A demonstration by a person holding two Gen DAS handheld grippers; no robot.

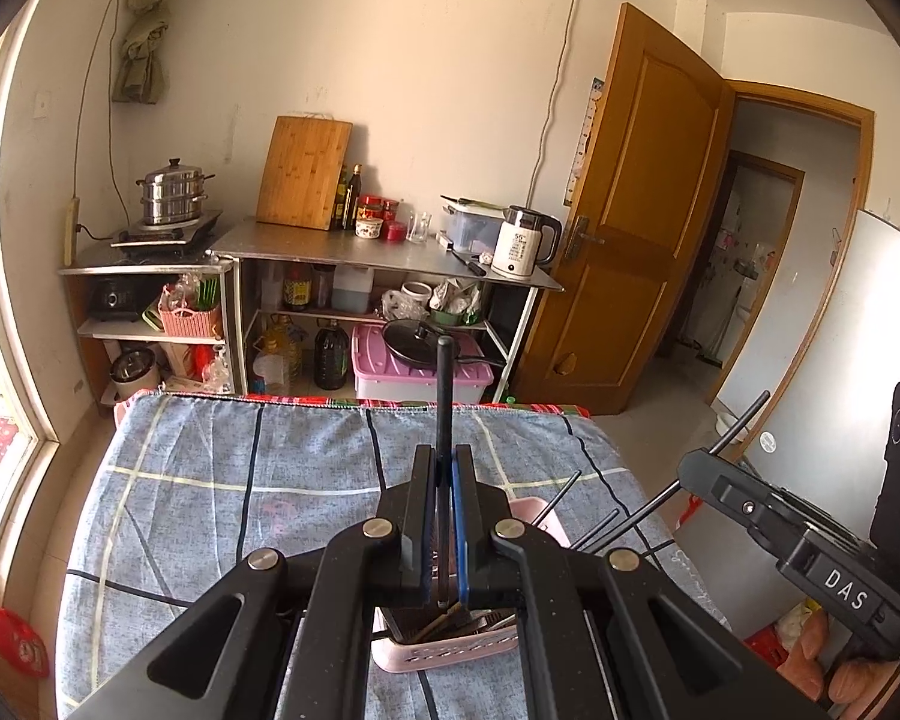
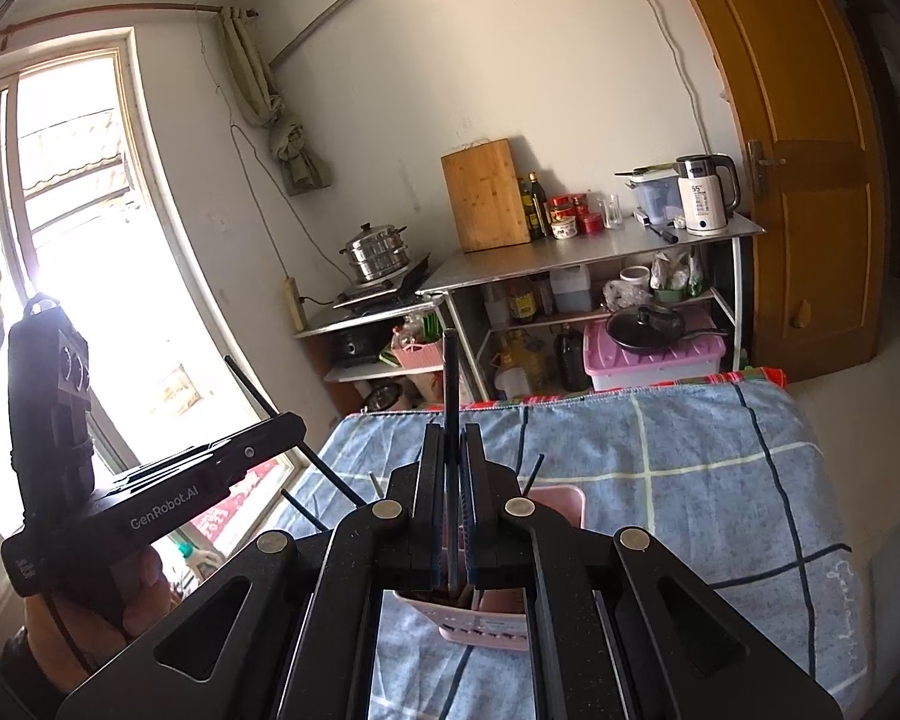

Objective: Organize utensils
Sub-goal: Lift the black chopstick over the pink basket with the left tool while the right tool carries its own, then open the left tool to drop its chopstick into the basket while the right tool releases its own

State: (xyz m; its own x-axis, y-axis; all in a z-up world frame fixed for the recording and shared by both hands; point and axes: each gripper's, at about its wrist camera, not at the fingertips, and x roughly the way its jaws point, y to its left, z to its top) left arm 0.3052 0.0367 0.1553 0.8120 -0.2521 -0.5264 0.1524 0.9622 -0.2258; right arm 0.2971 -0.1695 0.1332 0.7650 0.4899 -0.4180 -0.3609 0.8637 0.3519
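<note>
My left gripper (image 1: 444,468) is shut on a black chopstick (image 1: 444,396) that stands upright between its pads, above a pink basket (image 1: 450,651) holding several utensils. My right gripper (image 2: 453,450) is shut on another black chopstick (image 2: 450,384), also upright, above the same pink basket (image 2: 486,630). More black sticks (image 1: 606,525) lean out of the basket's right side. Each gripper shows in the other's view: the right gripper (image 1: 699,468) at the right, the left gripper (image 2: 294,426) at the left, each with a chopstick through it.
The basket stands on a table under a blue checked cloth (image 1: 240,480). Behind are steel shelves (image 1: 384,252) with a cutting board, bottles, kettle (image 1: 522,240) and steamer pot (image 1: 174,192). A wooden door (image 1: 636,210) stands at the right, a window (image 2: 78,240) at the left.
</note>
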